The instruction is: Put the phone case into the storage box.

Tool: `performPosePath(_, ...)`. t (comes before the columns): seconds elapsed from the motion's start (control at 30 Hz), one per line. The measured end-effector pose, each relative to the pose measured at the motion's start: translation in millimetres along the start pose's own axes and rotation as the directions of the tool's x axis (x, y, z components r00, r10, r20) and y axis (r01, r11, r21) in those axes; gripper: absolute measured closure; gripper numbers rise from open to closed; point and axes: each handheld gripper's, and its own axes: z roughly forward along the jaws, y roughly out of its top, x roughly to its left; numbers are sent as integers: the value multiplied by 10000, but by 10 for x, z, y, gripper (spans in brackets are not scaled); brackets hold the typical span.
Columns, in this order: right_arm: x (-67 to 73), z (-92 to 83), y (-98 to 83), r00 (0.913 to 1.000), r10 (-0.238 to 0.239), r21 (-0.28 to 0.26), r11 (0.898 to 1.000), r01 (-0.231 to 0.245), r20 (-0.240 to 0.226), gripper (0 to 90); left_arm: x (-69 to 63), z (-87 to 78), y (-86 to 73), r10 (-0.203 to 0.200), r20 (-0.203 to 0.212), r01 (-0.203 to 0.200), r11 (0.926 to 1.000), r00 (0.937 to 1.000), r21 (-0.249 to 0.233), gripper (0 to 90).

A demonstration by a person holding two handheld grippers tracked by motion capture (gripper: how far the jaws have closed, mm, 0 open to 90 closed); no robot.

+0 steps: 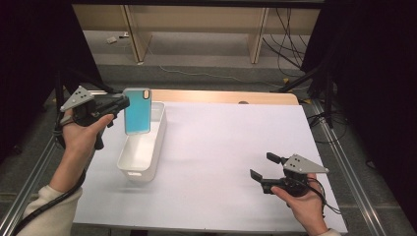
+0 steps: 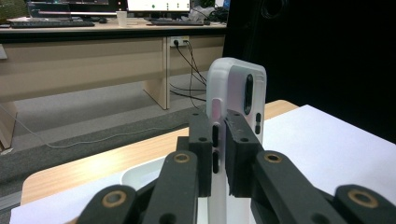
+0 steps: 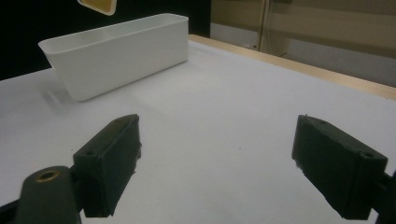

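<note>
The left gripper [image 1: 118, 104] is clamped on one long edge of a phone case [image 1: 136, 111], turquoise on the face seen in the high view and white along the side seen in the left gripper view, where the jaws pinch it just over the button slots. The case stands upright ahead of the jaws, held in the air above the far end of a white rectangular bin [image 1: 158, 147] that sits on the white table [image 1: 231, 157]. The right gripper [image 1: 268, 172] hovers low over the table well to the right of the bin, jaws wide apart and empty.

The grip takes only a thin edge of a flexible case, so it could twist or slip out. Released from this height, the case might tip over the bin's rim and land outside.
</note>
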Motion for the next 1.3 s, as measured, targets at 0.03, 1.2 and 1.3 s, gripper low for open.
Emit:
performPosePath(0.03,-4,-20,5,10000,-18,200,9998,17,60,167,0,8,-1,-15,-1,15,10000,10000,-13,823)
performPosePath(1.2,-16,-22,-7,9995,315,-175,9993,-315,2,169,154,176,1,331,-279,-322,9989,9991,349,823)
performPosePath(1.3,-16,-22,-7,9995,315,-175,9993,-315,2,170,167,189,0,433,-225,-425,9985,9988,348,823)
